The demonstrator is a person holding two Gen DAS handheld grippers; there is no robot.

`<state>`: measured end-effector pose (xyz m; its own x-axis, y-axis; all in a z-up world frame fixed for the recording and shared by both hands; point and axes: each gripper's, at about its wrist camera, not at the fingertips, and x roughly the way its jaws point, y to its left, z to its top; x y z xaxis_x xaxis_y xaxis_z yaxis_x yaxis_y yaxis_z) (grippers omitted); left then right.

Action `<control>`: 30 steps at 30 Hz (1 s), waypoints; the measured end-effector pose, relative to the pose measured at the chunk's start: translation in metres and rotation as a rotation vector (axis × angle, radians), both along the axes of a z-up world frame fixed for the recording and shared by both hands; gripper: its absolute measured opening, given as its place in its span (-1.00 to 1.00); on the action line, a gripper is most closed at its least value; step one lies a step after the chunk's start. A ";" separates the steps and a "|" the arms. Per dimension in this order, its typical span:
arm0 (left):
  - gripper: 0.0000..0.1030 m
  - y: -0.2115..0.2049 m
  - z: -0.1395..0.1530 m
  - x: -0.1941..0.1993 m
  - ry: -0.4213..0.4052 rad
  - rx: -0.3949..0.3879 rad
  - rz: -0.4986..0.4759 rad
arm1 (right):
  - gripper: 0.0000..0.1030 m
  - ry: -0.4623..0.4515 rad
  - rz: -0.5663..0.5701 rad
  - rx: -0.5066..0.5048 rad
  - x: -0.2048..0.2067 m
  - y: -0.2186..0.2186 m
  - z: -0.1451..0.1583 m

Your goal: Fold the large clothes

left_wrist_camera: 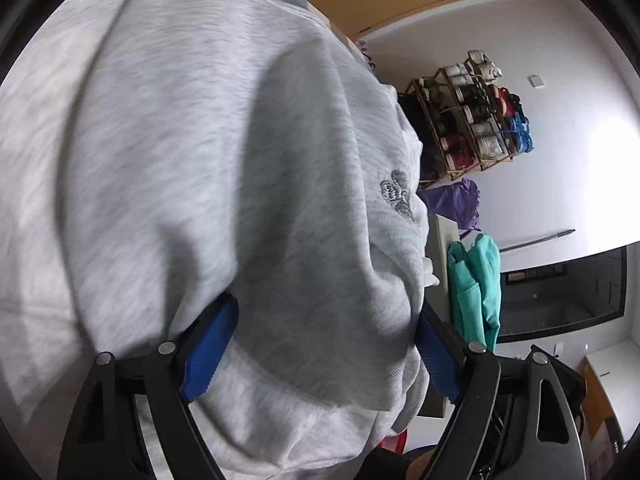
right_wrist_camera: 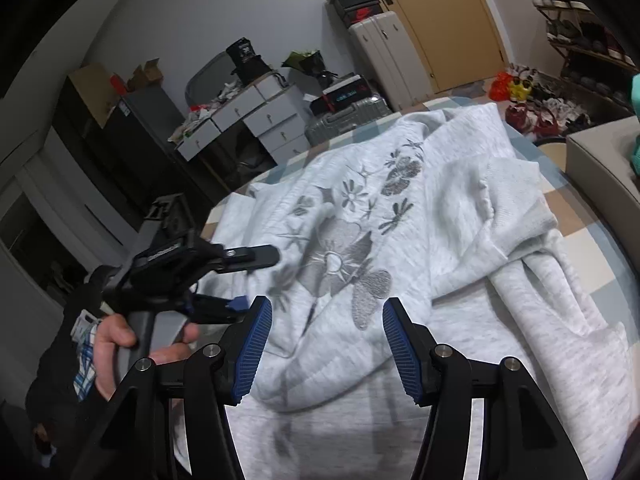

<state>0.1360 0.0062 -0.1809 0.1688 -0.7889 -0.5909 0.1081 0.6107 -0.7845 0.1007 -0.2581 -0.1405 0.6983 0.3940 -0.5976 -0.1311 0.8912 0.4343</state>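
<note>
A light grey sweatshirt [right_wrist_camera: 460, 200] with grey embroidered flowers and butterflies lies crumpled on a checked cover [right_wrist_camera: 576, 220]. My right gripper [right_wrist_camera: 328, 302] hovers open just above its near fold, with nothing pinched between the blue pads [right_wrist_camera: 250, 348]. At the garment's left edge a hand [right_wrist_camera: 112, 340] holds my left gripper [right_wrist_camera: 256, 280]. In the left wrist view the sweatshirt [left_wrist_camera: 200, 160] fills the frame. A thick bulge of it sits between the wide-apart jaws of my left gripper [left_wrist_camera: 328, 306] and covers the fingertips; I see no squeeze.
A shoe rack [left_wrist_camera: 468, 120], purple cloth [left_wrist_camera: 456, 200] and a teal garment [left_wrist_camera: 476, 292] stand to the right in the left wrist view. Behind the sweatshirt are white drawers [right_wrist_camera: 260, 116], a silver suitcase [right_wrist_camera: 348, 116], a wooden door [right_wrist_camera: 448, 20] and a pale seat [right_wrist_camera: 600, 152].
</note>
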 end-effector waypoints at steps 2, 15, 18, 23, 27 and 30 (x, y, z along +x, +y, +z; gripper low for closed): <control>0.56 0.007 0.002 -0.006 0.002 0.012 0.016 | 0.13 -0.004 -0.013 -0.002 0.001 -0.002 0.000; 0.56 0.012 0.003 -0.012 0.007 0.047 0.009 | -0.38 0.125 0.149 -0.233 0.128 0.073 0.021; 0.56 0.021 0.005 -0.012 0.025 0.066 -0.002 | -0.60 0.293 0.138 -0.277 0.163 0.081 -0.018; 0.56 0.045 0.009 -0.019 0.008 0.103 0.068 | -0.64 0.404 0.154 -0.368 0.175 0.088 -0.046; 0.56 0.064 0.021 -0.025 -0.046 0.032 0.118 | -0.56 0.400 0.157 -0.366 0.165 0.080 -0.023; 0.56 0.071 0.032 -0.033 -0.114 -0.019 0.150 | -0.56 0.317 0.169 -0.363 0.145 0.068 0.006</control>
<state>0.1033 0.0767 -0.1488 0.3501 -0.7610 -0.5461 0.1058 0.6114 -0.7842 0.2460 -0.1899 -0.1342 0.4051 0.2134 -0.8890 -0.1982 0.9698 0.1425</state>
